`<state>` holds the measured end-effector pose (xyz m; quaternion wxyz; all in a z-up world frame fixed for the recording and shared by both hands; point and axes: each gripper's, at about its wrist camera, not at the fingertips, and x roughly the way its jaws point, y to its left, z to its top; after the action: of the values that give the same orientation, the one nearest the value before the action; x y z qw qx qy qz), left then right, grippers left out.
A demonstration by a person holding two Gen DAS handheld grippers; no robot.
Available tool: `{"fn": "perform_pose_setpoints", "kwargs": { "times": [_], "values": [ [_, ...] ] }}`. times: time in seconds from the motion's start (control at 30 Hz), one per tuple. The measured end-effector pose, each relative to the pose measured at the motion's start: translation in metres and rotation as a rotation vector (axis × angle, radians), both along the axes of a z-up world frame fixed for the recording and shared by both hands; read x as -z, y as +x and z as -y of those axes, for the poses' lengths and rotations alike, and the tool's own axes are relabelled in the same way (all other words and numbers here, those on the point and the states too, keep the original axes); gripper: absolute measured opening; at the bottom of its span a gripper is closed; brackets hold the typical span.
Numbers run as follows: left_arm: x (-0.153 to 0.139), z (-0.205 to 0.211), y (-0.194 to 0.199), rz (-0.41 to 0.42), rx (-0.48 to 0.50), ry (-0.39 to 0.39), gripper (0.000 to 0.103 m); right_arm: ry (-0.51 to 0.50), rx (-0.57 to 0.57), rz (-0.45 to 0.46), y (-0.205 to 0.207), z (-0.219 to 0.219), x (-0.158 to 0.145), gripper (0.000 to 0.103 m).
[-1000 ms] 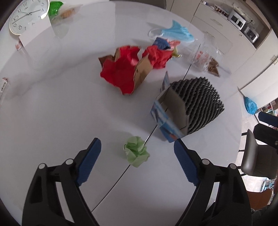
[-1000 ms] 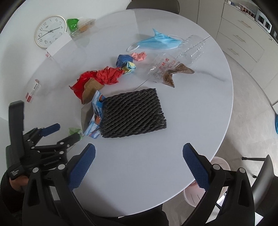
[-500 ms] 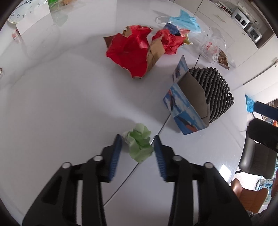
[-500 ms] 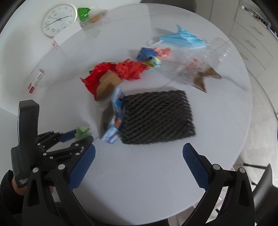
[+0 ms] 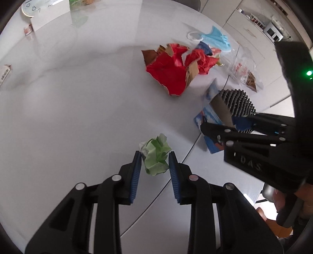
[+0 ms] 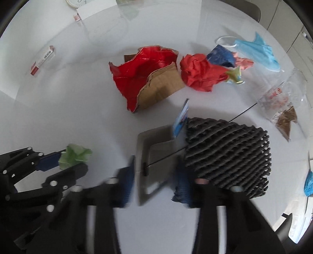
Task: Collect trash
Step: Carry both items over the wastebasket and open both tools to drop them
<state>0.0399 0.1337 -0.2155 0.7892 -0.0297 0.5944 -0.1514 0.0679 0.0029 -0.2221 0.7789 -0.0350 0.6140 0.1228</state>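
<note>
The left gripper (image 5: 154, 162) is seen nearly closed, its two blue pads pressed against either side of one crumpled green paper wad (image 5: 156, 155), which appears raised off the white round table (image 5: 78, 117). The right gripper (image 6: 156, 177) is blurred by motion; its jaws are narrowed around the grey flap of one torn blue printed carton (image 6: 156, 156), though whether the pads actually touch it cannot be told. Just beside the carton one black foam mesh sleeve (image 6: 228, 154) is found, its near end hidden behind the right finger. Farther out, one red paper-lined cardboard scrap (image 6: 148, 76), one crumpled red paper ball (image 6: 199, 74), one blue crumpled wrapper (image 6: 221, 55), one pink scrap (image 6: 243, 62) and one light blue face mask (image 6: 256, 52) are counted. One clear plastic bag (image 6: 279, 97) with brown residue is partly cut off at the edge. One small red-and-white box (image 6: 42, 60) lies well apart, and one wall clock (image 5: 29, 7) is cropped at the top.
</note>
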Motion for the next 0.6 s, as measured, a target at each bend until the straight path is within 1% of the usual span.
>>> {"fn": "perform_pose_setpoints", "kwargs": {
  "times": [0.07,0.17,0.2,0.3,0.37,0.4,0.47,0.57,0.6],
  "values": [
    [-0.007,-0.002,-0.002,0.009,-0.006,0.001,0.029,0.033,0.006,0.008,-0.001,0.003,-0.005,0.024],
    [-0.019,0.001,-0.003,0.027,-0.008,-0.002,0.029,0.089,0.022,0.038,-0.007,0.014,-0.023,0.024],
    [-0.023,0.003,-0.004,0.035,-0.005,-0.001,0.029,0.131,0.037,0.058,-0.012,0.023,-0.036,0.024],
    [-0.044,0.014,-0.005,0.068,0.018,-0.016,0.029,0.176,0.077,0.106,-0.028,0.051,-0.063,0.024],
    [-0.058,0.025,-0.008,0.095,0.047,-0.027,0.029,0.176,0.116,0.133,-0.041,0.075,-0.078,0.024],
    [-0.063,0.030,-0.009,0.106,0.063,-0.032,0.029,0.170,0.154,0.143,-0.051,0.095,-0.085,0.024],
    [-0.076,0.051,-0.011,0.134,0.117,-0.046,0.029,0.150,0.214,0.145,-0.068,0.119,-0.089,0.024],
    [-0.091,0.087,-0.016,0.163,0.207,-0.072,0.029,0.071,0.317,0.133,-0.101,0.173,-0.089,0.024],
    [-0.093,0.101,-0.017,0.168,0.238,-0.080,0.029,0.034,0.357,0.125,-0.118,0.190,-0.086,0.024]
  ]
}}
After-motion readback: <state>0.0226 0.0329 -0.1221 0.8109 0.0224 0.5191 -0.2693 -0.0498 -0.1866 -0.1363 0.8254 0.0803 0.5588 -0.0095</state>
